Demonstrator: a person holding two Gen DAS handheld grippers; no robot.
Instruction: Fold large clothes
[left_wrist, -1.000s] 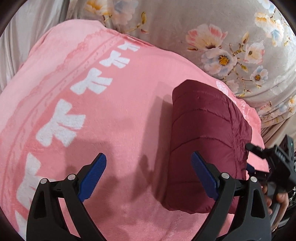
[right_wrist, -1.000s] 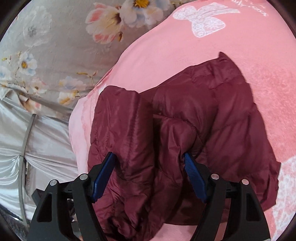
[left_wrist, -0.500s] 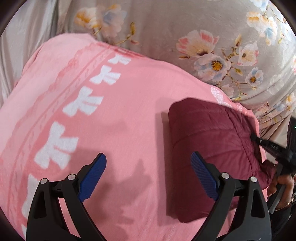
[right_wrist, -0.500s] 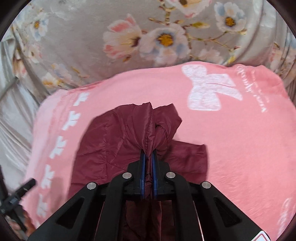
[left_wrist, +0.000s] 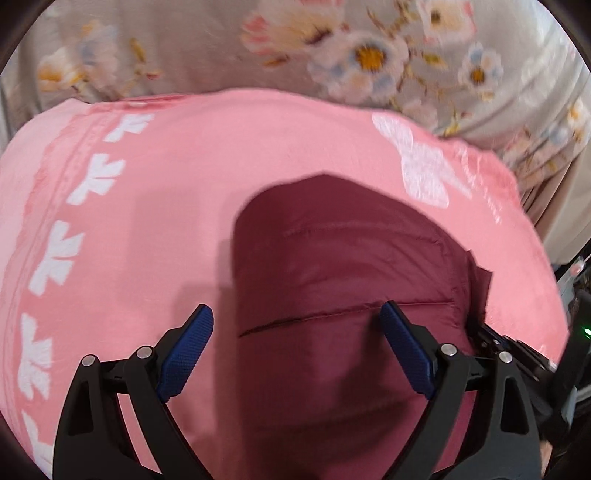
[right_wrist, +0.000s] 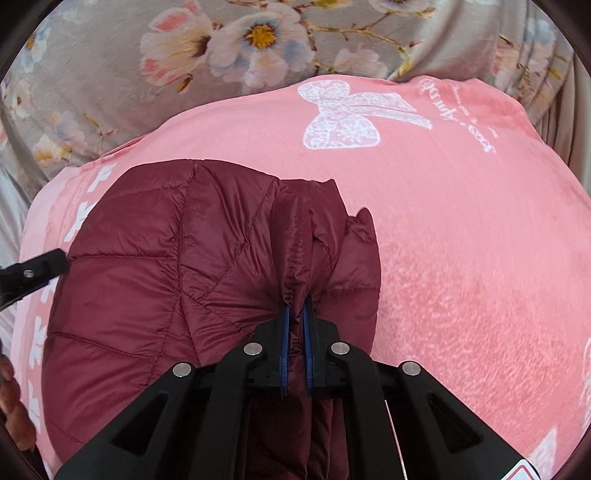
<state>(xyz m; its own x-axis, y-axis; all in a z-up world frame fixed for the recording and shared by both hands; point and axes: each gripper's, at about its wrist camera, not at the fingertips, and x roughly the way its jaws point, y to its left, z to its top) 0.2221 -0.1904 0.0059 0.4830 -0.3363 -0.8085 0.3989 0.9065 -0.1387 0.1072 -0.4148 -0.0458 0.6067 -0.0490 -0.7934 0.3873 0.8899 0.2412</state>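
A maroon quilted puffer jacket (right_wrist: 155, 280) lies folded on a pink blanket (right_wrist: 461, 236). My right gripper (right_wrist: 295, 321) is shut on a bunched edge of the jacket at its right side. In the left wrist view the jacket (left_wrist: 332, 266) fills the middle. My left gripper (left_wrist: 295, 332) is open, its blue pads spread just above the jacket's near part, holding nothing. The left gripper's tip (right_wrist: 37, 273) shows at the left edge of the right wrist view, beside the jacket.
The pink blanket (left_wrist: 166, 192) has white bow patterns and covers a bed with grey floral sheets (left_wrist: 332, 48) behind it. The blanket's edge drops off at the right (left_wrist: 546, 280). Dark equipment (left_wrist: 580, 332) with a green light sits at the far right.
My right gripper closed on the jacket's edge and still holds it. My left gripper moved right, from over the bare blanket to over the jacket.
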